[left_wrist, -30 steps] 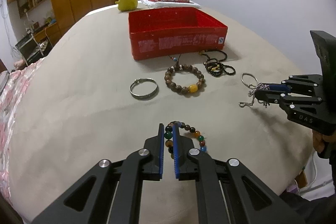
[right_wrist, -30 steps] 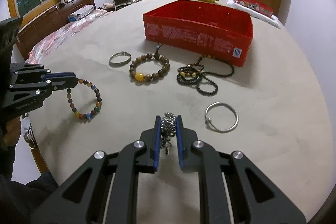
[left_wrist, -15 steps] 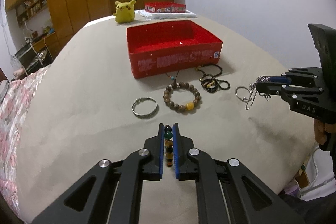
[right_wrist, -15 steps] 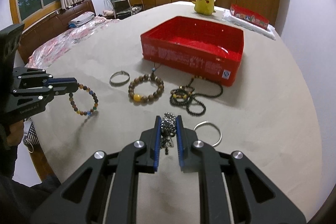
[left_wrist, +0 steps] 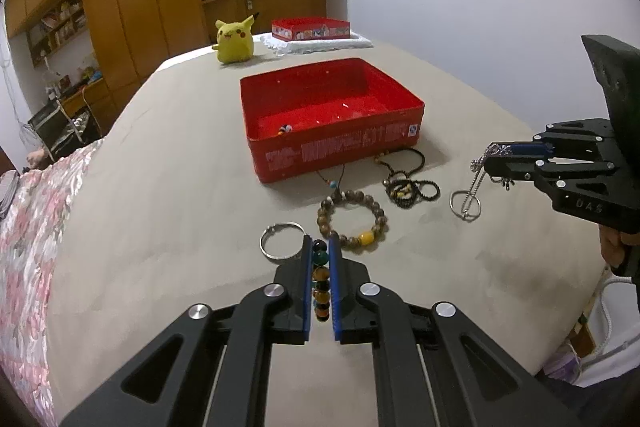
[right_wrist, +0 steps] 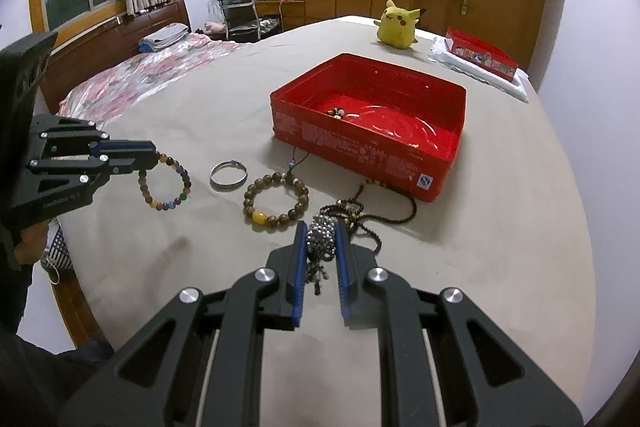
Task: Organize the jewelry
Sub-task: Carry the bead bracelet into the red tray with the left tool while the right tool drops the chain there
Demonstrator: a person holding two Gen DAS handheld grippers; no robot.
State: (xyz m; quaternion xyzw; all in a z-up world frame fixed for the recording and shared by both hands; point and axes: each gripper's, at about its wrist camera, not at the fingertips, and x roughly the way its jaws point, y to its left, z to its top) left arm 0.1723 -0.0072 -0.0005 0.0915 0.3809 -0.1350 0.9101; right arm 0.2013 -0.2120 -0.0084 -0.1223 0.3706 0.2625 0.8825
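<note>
My left gripper [left_wrist: 321, 247] is shut on a multicoloured bead bracelet [left_wrist: 321, 283], which hangs as a loop [right_wrist: 166, 205] above the beige table. My right gripper [right_wrist: 322, 227] is shut on a bunched silver chain [right_wrist: 320, 239], whose end dangles [left_wrist: 474, 183] over a thin silver hoop [left_wrist: 454, 205]. Ahead stands an open red box [left_wrist: 340, 151] with a small beaded piece [left_wrist: 285, 129] inside. In front of the box lie a brown bead bracelet [left_wrist: 366, 237] with one yellow bead, a silver bangle [left_wrist: 266, 247] and a tangled black bead necklace [left_wrist: 408, 187].
A yellow plush toy [left_wrist: 234, 41] and a small red box on white cloth [left_wrist: 310, 29] sit at the table's far end. A bed with a floral cover [right_wrist: 152, 75] runs along the left side. The table edge curves close on the right [left_wrist: 592, 275].
Both grippers have risen with their pieces. The bead bracelet has left the table and now hangs free; the silver chain's end has lifted off the surface. The red box's inside has come into view.
</note>
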